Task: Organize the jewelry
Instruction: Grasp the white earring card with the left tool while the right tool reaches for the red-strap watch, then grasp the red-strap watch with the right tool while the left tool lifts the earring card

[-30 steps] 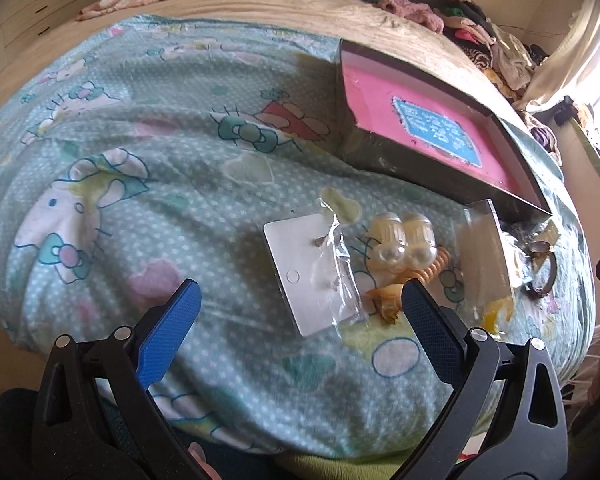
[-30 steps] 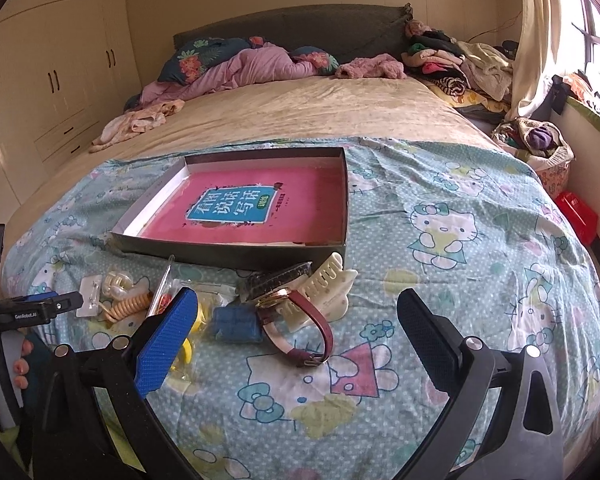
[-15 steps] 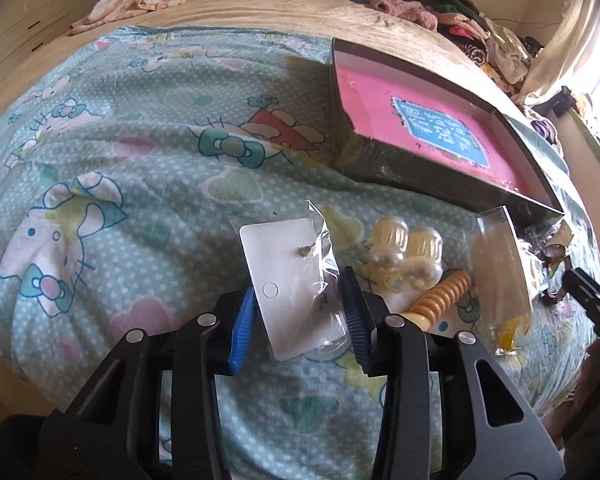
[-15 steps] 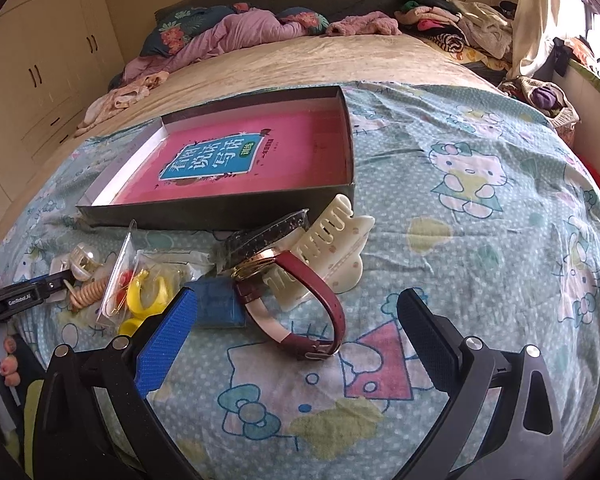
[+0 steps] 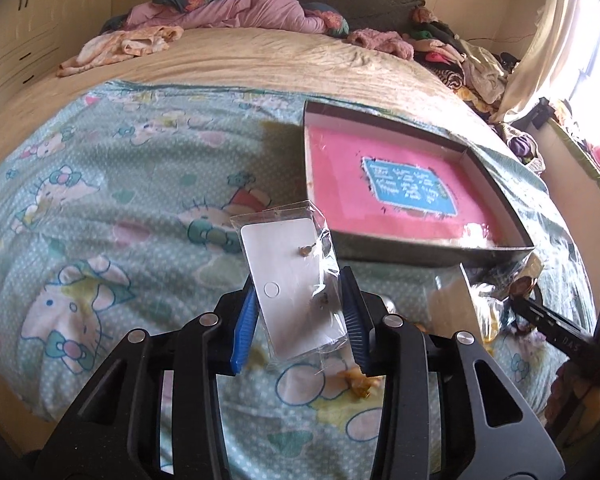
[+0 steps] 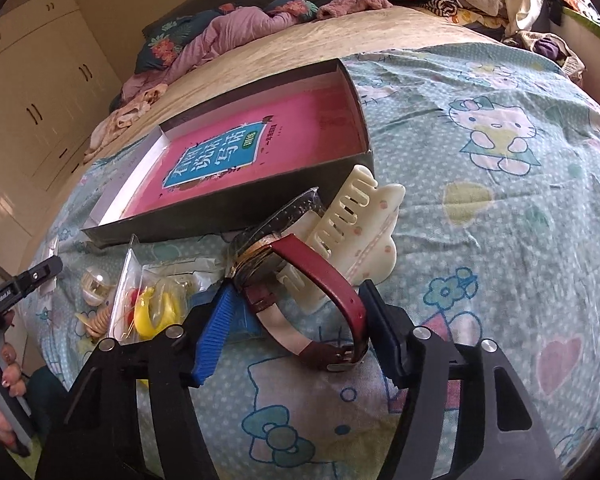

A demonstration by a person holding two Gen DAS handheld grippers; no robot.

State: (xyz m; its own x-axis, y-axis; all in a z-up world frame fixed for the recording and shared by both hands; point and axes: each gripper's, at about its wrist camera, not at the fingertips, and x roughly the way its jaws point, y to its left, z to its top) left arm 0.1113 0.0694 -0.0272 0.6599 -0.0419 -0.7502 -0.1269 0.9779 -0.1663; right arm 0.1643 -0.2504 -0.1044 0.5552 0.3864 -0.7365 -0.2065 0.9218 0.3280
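Observation:
My left gripper [image 5: 300,316] is shut on a clear bag with a white earring card [image 5: 294,280] and holds it lifted above the bedspread, left of the box. The open box with a pink bottom [image 5: 396,196] lies beyond it; it also shows in the right wrist view [image 6: 236,160]. My right gripper [image 6: 296,328] is half closed around the dark red strap of a wristwatch [image 6: 312,280] that lies on the bed; the pads are close to the strap but contact is not clear. A cream hair claw [image 6: 360,236] lies against the watch.
A bag with yellow and red pieces [image 6: 152,304], a small blue pad [image 6: 244,316], clear bead cases [image 6: 94,284] and an orange spiral tie [image 6: 100,320] lie left of the watch. Clothes pile at the bed's far end [image 5: 236,12]. Wardrobe doors [image 6: 28,92] stand at left.
My left gripper closed on the earring card bag and lifted it off the bed. My right gripper moved down to the watch and narrowed around its strap.

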